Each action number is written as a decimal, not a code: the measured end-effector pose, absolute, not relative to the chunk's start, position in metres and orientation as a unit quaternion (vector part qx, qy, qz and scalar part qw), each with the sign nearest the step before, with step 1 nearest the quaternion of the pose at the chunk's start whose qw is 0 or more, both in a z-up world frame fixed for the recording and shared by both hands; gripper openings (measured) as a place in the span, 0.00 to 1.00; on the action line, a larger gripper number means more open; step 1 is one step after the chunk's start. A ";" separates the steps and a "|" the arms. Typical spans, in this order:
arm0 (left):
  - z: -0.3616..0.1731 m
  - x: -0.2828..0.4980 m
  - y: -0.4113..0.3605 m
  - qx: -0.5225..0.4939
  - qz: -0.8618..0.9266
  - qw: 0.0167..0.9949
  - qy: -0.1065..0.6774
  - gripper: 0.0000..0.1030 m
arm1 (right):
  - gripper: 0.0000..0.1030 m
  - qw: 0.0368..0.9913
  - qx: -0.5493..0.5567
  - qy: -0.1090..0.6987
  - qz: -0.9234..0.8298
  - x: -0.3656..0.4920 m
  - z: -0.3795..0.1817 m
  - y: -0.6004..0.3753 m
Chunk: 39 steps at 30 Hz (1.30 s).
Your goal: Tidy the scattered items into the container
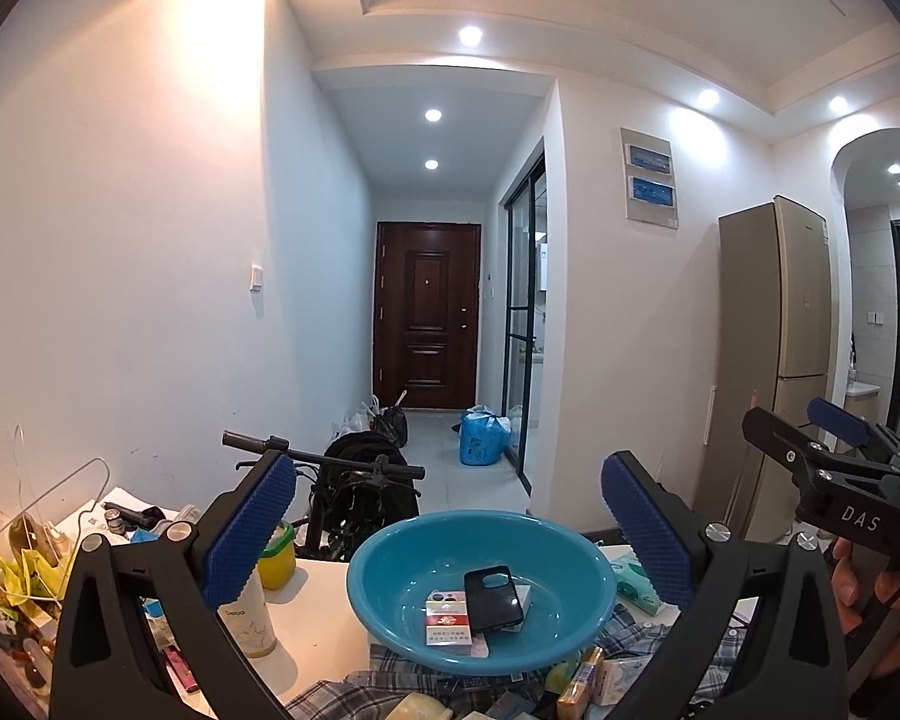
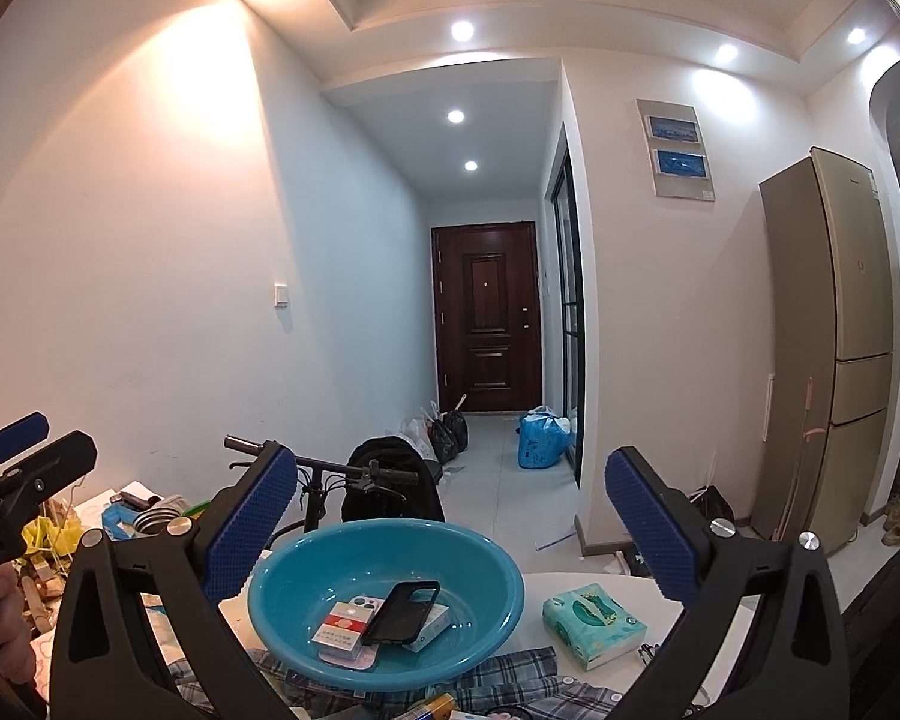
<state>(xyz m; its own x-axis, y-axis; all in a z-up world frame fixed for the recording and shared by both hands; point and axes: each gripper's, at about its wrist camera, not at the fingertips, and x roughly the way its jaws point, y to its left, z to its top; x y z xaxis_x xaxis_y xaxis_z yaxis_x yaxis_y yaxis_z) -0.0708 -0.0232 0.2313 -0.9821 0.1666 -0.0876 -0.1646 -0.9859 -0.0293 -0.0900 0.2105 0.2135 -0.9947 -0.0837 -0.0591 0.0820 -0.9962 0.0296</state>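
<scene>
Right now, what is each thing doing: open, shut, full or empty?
left hand-held gripper: open, empty
right hand-held gripper: open, empty
blue basin: holds phone case and small boxes
tissue pack: on table, outside basin
front door: shut

The basin is plain teal-blue. In it lie a black phone case and a red-and-white cigarette pack. The tissue pack is mint green with a darker green oval. A grey-blue plaid cloth covers part of the white worktop. Both the left gripper and the right gripper have black frames and blue dimpled pads. A small jar is yellow with a green lid.
</scene>
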 end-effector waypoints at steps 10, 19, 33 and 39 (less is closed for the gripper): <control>0.245 -0.041 -0.019 -0.029 0.996 0.085 0.004 1.00 | 0.99 0.043 0.005 0.004 -0.999 -0.053 0.223 0.206; 0.254 -0.005 -0.020 -0.017 0.995 0.098 0.005 1.00 | 0.99 0.036 -0.013 0.005 -0.999 -0.020 0.232 0.209; 0.249 0.011 -0.030 -0.031 0.994 0.104 -0.018 1.00 | 0.99 0.022 -0.032 0.003 -0.999 0.013 0.235 0.217; 0.232 0.009 -0.036 -0.048 0.994 0.096 -0.023 1.00 | 0.99 0.012 -0.013 -0.010 -1.000 0.009 0.221 0.219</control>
<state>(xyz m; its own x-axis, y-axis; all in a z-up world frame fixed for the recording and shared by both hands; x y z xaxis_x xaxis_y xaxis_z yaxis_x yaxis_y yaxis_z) 0.0089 -0.0364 0.2324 -0.9769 0.1934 -0.0905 -0.1890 -0.9804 -0.0551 0.0088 0.2192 0.2211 -0.9993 -0.0247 0.0267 0.0252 -0.9995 0.0199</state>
